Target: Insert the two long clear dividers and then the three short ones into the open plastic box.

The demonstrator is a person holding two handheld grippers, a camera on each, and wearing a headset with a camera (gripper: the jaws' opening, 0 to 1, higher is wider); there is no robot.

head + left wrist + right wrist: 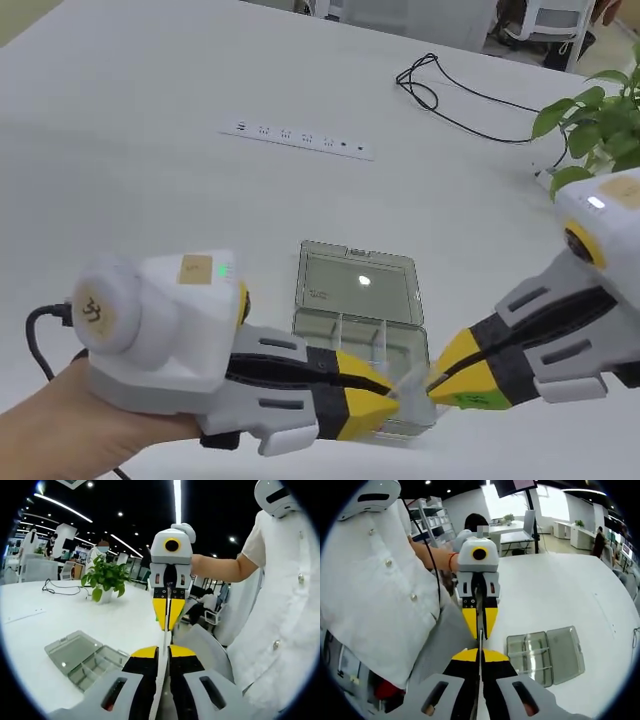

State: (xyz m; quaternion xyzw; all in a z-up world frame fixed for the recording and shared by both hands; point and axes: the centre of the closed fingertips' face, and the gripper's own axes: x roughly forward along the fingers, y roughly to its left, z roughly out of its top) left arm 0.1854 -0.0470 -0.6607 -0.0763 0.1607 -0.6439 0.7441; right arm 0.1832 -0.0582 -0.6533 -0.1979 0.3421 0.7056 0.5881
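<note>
Head view, left gripper (386, 405) and right gripper (436, 383) pinching faint clear divider (411, 384), box (345, 338) partly hidden

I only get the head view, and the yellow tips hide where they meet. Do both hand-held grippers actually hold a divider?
Observer: Yes. The left gripper view shows the left hand-held gripper shut on a thin clear divider, seen edge-on. The right gripper view shows the right hand-held gripper shut on its other end.
Operator: What's in the front part of the box, behind the tips?
Observer: The right gripper view shows the whole open box, with more clear pieces standing in it, crossing both ways. I can't count them.
</note>
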